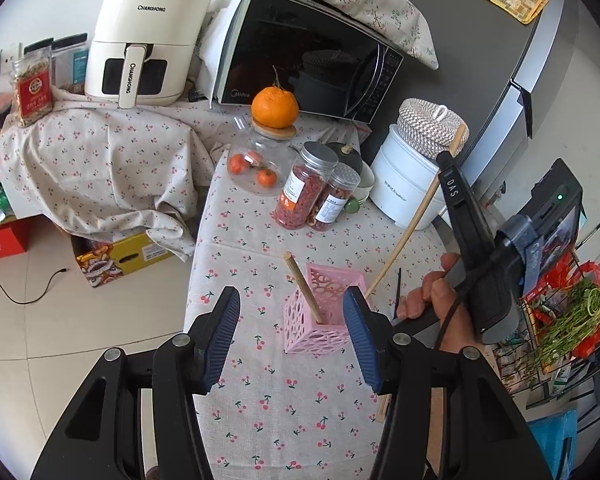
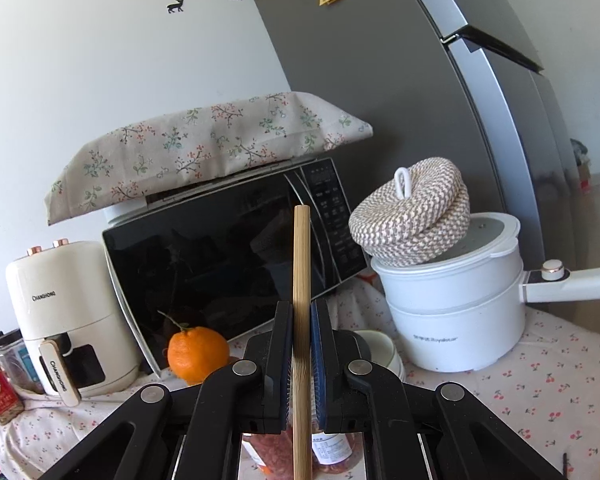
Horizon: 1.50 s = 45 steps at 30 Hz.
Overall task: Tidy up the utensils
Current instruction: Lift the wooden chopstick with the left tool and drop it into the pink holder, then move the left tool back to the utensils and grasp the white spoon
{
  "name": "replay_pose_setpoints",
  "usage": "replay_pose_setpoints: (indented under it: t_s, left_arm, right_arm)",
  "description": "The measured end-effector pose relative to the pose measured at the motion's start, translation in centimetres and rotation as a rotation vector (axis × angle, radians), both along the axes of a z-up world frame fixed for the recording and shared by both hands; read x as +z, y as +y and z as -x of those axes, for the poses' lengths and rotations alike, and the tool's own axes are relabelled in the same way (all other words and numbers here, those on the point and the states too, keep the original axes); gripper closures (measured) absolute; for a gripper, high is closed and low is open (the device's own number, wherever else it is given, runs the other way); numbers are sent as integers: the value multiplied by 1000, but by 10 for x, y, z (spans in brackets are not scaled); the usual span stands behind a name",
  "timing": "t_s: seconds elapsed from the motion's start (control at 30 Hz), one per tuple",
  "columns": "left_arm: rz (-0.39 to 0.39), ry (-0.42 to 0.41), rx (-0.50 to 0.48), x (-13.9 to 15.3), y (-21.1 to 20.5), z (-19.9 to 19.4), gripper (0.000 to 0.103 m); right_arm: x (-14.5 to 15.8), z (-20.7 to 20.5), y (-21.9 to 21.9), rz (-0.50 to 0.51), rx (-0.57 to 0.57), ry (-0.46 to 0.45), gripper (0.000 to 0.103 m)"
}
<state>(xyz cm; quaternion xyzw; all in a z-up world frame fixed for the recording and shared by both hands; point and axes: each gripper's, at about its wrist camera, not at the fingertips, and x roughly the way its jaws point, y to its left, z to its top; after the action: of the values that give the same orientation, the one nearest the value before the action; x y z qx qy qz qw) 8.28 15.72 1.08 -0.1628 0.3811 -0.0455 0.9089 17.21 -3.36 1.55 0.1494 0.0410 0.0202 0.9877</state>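
Bamboo: my right gripper (image 2: 301, 336) is clamped on a chopstick (image 2: 301, 320), held upright above the table.
Pink holder (image 1: 320, 312): stands on the cherry-print cloth (image 1: 260, 400), one chopstick (image 1: 304, 288) already leaning inside.
Left gripper (image 1: 292, 336): released, empty, jaws straddling the holder without touching.
Risk: I judge the long stick could catch the rim and tip the light holder.

- A chopstick (image 1: 305, 288) is standing tilted inside the holder (image 1: 324, 312) on the table (image 1: 300, 420).
- Two jars (image 1: 320, 192) are sitting behind the holder.
- The pot (image 2: 452, 312) is standing right of the microwave (image 2: 228, 260), the air fryer (image 2: 72, 312) left.
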Motion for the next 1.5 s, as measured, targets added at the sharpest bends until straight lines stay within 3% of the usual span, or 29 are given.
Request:
replay_pose_setpoints:
  t_s: [0.27, 0.4, 0.53, 0.7, 0.8, 0.87, 0.93, 1.23, 1.5]
  left_arm:
    - [17, 14, -3, -2, 0, -4, 47]
    - [21, 17, -13, -2, -5, -2, 47]
    - [27, 14, -36, 1, -16, 5, 43]
    - [-8, 12, -88, 3, -41, 16, 36]
    - [-8, 30, -127, 0, -56, 22, 29]
    - [14, 56, -166, -5, -68, 24, 20]
    - [42, 91, -202, -13, -79, 24, 18]
    - [98, 279, -290, -60, -126, 17, 17]
    - [103, 453, -332, -116, -161, 8, 17]
  right_arm:
    - [-22, 1, 2, -37, 60, 92, 90]
    - [-13, 5, -14, -34, 107, 137, 69]
    - [3, 13, -35, -6, 135, 187, 59]
    - [23, 30, -70, 51, 142, 257, 36]
    - [24, 39, -91, 82, 135, 338, 31]
    - [20, 43, -103, 104, 134, 406, 26]
    - [14, 46, -114, 123, 138, 474, 25]
    - [-34, 63, -153, 216, 152, 752, 20]
    - [-76, 64, -192, 182, 186, 936, 20]
